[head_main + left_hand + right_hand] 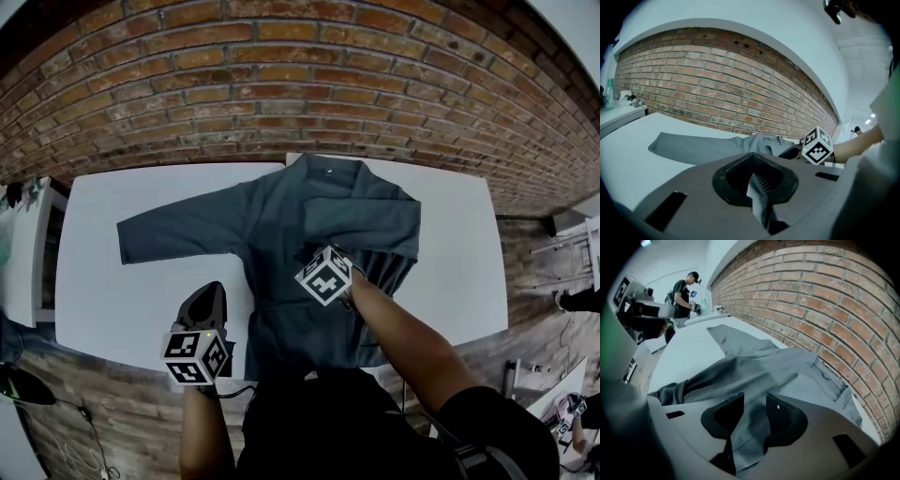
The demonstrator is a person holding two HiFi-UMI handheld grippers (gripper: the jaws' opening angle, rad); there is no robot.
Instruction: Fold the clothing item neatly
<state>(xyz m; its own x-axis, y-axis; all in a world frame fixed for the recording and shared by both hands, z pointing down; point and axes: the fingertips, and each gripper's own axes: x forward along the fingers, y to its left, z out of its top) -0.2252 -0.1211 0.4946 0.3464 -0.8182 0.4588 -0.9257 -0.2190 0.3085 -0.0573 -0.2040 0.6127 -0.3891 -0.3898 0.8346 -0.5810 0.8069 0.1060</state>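
Person's dark-clad torso point(328, 427) filled the bottom of the head view, both forearms reaching fwd. L gripper point(210, 291) hovered over the white table point(122, 300) near its near edge, just left of the garment and not touching it. Its jaws were pressed together w/ nothing btwn them.

R gripper point(754, 411) sat low over the middle of the grey collared jacket point(281, 216). Its jaws stood partly apart w/ a strip of the jacket's fabric lying btwn them; pads didn't look clamped on the cloth.

Jacket lay spread front-up at the table's center: collar point(330, 167) at the far edge by the brick wall point(281, 84), hem at the near edge. One sleeve point(178, 230) stretched flat toward the table's left edge. Other sleeve point(366, 220) was folded in across the chest, w/ the cloth bunched and creased under the R gripper.

In bkgd of the right gripper view, another person point(684, 291) stood beyond the table's far end.
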